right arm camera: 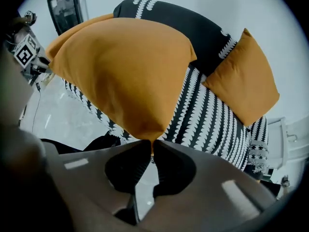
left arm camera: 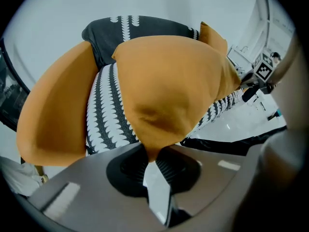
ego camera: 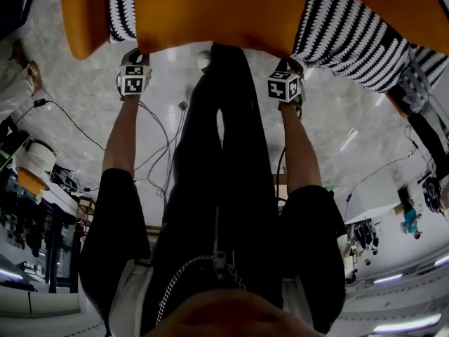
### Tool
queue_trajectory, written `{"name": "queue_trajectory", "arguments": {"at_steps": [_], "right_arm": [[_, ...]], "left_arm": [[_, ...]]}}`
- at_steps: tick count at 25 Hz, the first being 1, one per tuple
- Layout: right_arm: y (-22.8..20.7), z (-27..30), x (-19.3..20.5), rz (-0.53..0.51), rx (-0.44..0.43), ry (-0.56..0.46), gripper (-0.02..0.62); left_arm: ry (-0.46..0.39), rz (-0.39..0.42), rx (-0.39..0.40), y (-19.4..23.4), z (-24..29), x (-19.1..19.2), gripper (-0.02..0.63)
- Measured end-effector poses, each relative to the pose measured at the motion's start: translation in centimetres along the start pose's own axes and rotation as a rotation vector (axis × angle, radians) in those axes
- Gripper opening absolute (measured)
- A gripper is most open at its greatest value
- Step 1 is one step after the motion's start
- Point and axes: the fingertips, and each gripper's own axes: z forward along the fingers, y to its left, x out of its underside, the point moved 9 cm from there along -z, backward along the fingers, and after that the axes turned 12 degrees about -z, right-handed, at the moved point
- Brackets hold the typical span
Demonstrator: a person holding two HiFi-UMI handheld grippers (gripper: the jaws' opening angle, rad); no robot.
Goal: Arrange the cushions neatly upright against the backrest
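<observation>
A large orange cushion hangs in front of the black-and-white patterned sofa. My left gripper is shut on its lower left corner, and my right gripper is shut on its lower right corner. In the left gripper view the cushion narrows to a corner pinched between the jaws of that gripper. In the right gripper view the other corner of the cushion sits in the closed jaws of that gripper. Two more orange cushions lean on the sofa, one at the left and one at the right.
The person's legs in black trousers stand close to the sofa front. Cables trail over the pale marble floor. A dark monitor stands beside the sofa, and white furniture on its other side.
</observation>
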Motion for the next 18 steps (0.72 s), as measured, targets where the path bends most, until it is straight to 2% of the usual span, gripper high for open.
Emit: {"name": "queue_trajectory", "arguments": {"at_steps": [8, 12, 15, 18], "right_arm": [[-2.5, -4.4, -1.3, 0.052, -0.080, -0.076, 0.020], [-4.5, -6.4, -3.2, 0.031, -0.146, -0.148, 0.018], [-6.4, -8.4, -5.1, -0.016, -0.163, -0.194, 0.018], [-8.9, -9.6, -7.4, -0.012, -0.163, -0.240, 0.018]], "left_arm": [[0.017, 0.050, 0.016, -0.5, -4.8, -4.4, 0.048], [-0.016, 0.043, 0.012, -0.4, -7.6, -8.5, 0.048], [-0.050, 0.024, 0.006, -0.3, -9.7, -11.5, 0.048], [-0.108, 0.012, 0.011, -0.1, -11.1, -15.0, 0.048]]}}
